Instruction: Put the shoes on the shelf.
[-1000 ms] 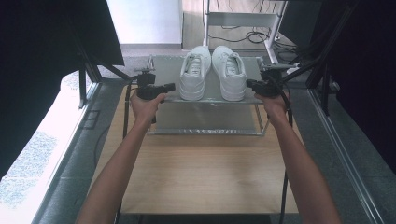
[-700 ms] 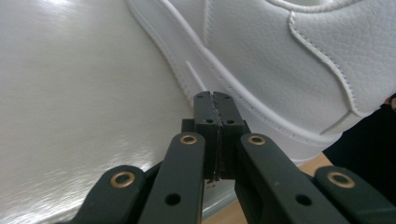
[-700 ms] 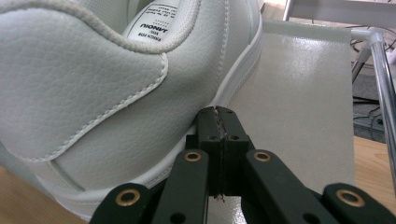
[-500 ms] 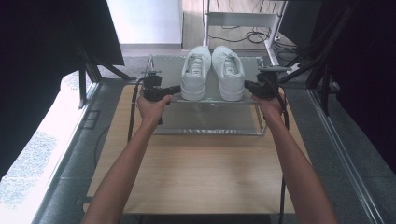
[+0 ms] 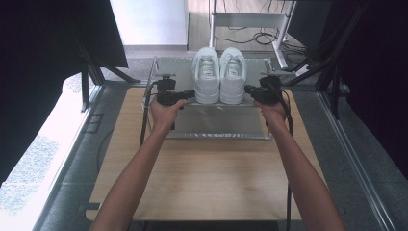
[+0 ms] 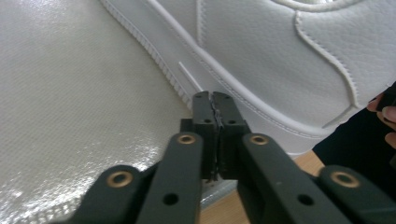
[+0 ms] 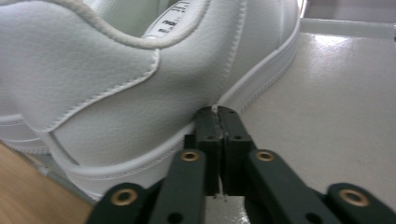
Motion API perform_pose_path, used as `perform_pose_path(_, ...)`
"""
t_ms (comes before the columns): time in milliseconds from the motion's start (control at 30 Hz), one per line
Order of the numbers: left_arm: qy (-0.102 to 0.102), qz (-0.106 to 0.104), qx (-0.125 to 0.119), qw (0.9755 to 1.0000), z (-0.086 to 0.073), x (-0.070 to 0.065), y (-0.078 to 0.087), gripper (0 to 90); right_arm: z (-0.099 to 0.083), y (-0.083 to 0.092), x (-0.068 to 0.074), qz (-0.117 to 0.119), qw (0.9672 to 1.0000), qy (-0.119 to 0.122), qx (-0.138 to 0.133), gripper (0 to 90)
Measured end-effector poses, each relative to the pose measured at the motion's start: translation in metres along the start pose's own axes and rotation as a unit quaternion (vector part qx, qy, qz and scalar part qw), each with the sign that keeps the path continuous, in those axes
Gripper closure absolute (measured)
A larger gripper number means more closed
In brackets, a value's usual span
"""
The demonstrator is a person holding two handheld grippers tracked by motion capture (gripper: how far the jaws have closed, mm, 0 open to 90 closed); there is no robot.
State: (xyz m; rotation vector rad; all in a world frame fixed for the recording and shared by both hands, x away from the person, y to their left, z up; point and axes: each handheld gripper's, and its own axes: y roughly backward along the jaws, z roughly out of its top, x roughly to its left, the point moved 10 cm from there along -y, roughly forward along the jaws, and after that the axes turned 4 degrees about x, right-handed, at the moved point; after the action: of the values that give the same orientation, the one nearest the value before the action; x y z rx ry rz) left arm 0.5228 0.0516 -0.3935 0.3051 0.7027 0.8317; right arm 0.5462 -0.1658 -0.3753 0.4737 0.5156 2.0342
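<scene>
Two white sneakers stand side by side, the left shoe (image 5: 206, 77) and the right shoe (image 5: 233, 77), on a silvery mat (image 5: 216, 122). My left gripper (image 5: 192, 92) points in at the left shoe's outer side, shut and empty. In the left gripper view its tips (image 6: 213, 95) sit at the sole edge of the white shoe (image 6: 280, 46). My right gripper (image 5: 247, 88) points in at the right shoe from the other side. Its tips (image 7: 215, 110) are together against the sole of the white shoe (image 7: 116, 84); its jaws have just been opening a trace, nothing between them.
The mat lies on a raised frame at the far end of a wooden table (image 5: 207, 178). Black stands and cables flank the table, and a white desk frame (image 5: 250, 21) stands beyond. Bare mat (image 7: 336, 93) stretches beside the shoes.
My left hand has moved to the right, bringing its gripper closer to the left shoe. The right hand and the shoes have stayed about where they were.
</scene>
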Motion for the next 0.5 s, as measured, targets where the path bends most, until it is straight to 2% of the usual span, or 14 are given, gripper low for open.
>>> perform_pose_path(67,-0.005,0.004,-0.008,0.9999,-0.001,0.002,0.001,79.3,-0.001,0.001,-0.004,0.003,0.9999,-0.01,-0.008,77.5)
perform_pose_path(133,-0.012,0.004,-0.016,0.9998,-0.002,0.002,0.004,74.2,-0.002,0.004,-0.004,0.013,0.9996,-0.019,-0.017,75.1)
perform_pose_path(233,-0.044,0.01,-0.028,0.9986,-0.004,0.0,0.01,61.4,-0.002,0.01,-0.005,0.008,0.9992,-0.018,-0.036,64.3)
perform_pose_path(267,-0.047,0.01,-0.033,0.9983,-0.004,-0.001,0.014,57.0,-0.003,0.014,-0.005,0.006,0.9991,-0.016,-0.038,61.3)
perform_pose_path(367,-0.041,-0.005,-0.048,0.998,-0.007,-0.004,0.028,50.6,-0.004,0.028,-0.001,0.007,0.9981,-0.011,-0.061,56.7)
perform_pose_path(433,-0.051,-0.005,-0.051,0.9974,-0.012,-0.006,0.038,48.7,-0.007,0.036,0.003,0.015,0.9974,-0.008,-0.069,54.9)
perform_pose_path(500,-0.057,-0.01,-0.051,0.9971,-0.019,-0.009,0.047,47.2,-0.015,0.047,0.009,0.032,0.996,-0.009,-0.083,53.9)
